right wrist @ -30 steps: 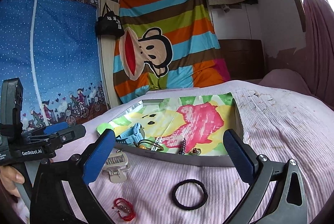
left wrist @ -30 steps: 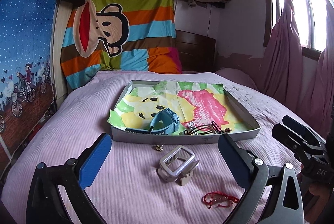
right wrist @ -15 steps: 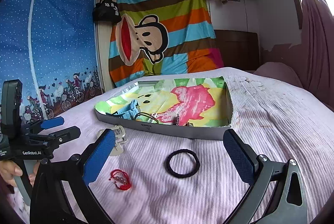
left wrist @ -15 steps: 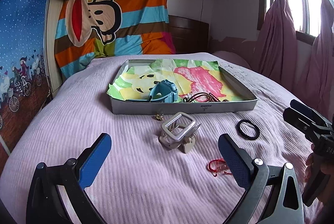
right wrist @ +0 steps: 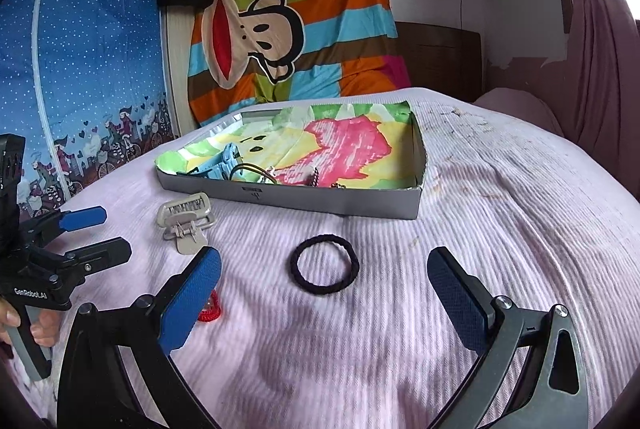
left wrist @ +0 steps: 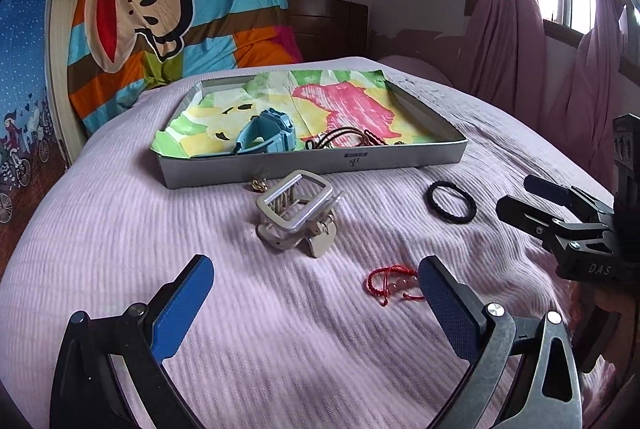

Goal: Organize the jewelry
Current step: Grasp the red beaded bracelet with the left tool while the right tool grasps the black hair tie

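On the bed (left wrist: 120, 229), covered in a ribbed pink spread, a shallow grey tray (left wrist: 320, 161) lined with a bright cartoon-print paper sits toward the headboard. Inside it, near the front wall, lie a blue watch (left wrist: 266, 135) and, just to its right, a tangle of dark cord jewelry (left wrist: 344, 137). Outside the tray, a small gold piece (left wrist: 259, 183) rests on the spread close to the front wall, and a silver metal hair clip (left wrist: 298, 215) lies just in front of it. A black hair tie (right wrist: 325, 264) lies flat on the spread in front of the tray, between the spread fingers of the right gripper (right wrist: 324, 293), which holds nothing. A red string bracelet (left wrist: 394, 283) lies nearer the person, partly behind the right-hand finger of the left gripper (left wrist: 316, 297); that gripper is also wide apart and holds nothing, hovering above the spread short of the hair clip. In the left wrist view the right gripper shows at the right edge, beside the hair tie.
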`<state>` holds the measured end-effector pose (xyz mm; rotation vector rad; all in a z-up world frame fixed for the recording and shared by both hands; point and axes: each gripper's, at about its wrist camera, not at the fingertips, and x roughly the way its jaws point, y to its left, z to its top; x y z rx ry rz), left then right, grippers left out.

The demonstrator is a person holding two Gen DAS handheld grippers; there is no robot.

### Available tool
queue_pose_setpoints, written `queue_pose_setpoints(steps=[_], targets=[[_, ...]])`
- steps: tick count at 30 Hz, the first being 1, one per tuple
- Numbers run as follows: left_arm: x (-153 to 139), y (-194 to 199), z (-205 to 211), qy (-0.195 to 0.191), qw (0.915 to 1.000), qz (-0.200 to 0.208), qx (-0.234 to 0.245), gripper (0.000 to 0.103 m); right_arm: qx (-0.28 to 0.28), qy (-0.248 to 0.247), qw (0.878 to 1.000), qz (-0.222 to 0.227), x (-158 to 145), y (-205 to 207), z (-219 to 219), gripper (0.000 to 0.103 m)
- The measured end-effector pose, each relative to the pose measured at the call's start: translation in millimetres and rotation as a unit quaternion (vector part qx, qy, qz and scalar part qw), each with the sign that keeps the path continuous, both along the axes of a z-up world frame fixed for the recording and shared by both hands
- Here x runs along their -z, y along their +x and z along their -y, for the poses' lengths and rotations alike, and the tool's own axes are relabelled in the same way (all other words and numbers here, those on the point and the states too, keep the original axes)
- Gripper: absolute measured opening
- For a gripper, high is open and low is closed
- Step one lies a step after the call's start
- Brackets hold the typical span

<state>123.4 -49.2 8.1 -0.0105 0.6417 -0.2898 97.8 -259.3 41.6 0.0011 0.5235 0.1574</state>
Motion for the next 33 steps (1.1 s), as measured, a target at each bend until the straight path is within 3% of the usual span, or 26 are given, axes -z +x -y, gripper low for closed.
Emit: queue_pose_setpoints(steps=[3,5,11,18,24,33], targets=[[4,4,5,0.003,0.9997,-0.016,0.017,0.097,0.006,0.002,1.0,-0.019,8,7,1,0.093],[7,7,10,0.007,0.9991,-0.03,0.028,0.092,0.008,0.004,1.0,-0.029,13,11,0,0.079],[15,10,25,0.015,0.9958,-0.057,0.071,0.073,0.009,0.008,0.999,-0.05,24,19,-1,0.067],[26,17,40,0.018,0.9906,-0.093,0.098,0.055,0.013,0.02,0.998,-0.061,34,25,-2,0.062],[30,24,45,0.007,0.9888,-0.11,0.1,0.053,0.014,0.028,0.997,-0.065,40,30,-4,0.058],[35,30,48,0.009,0.9871,-0.122,0.102,0.038,0.017,0.037,0.997,-0.072,47,39,-8,0.057]])
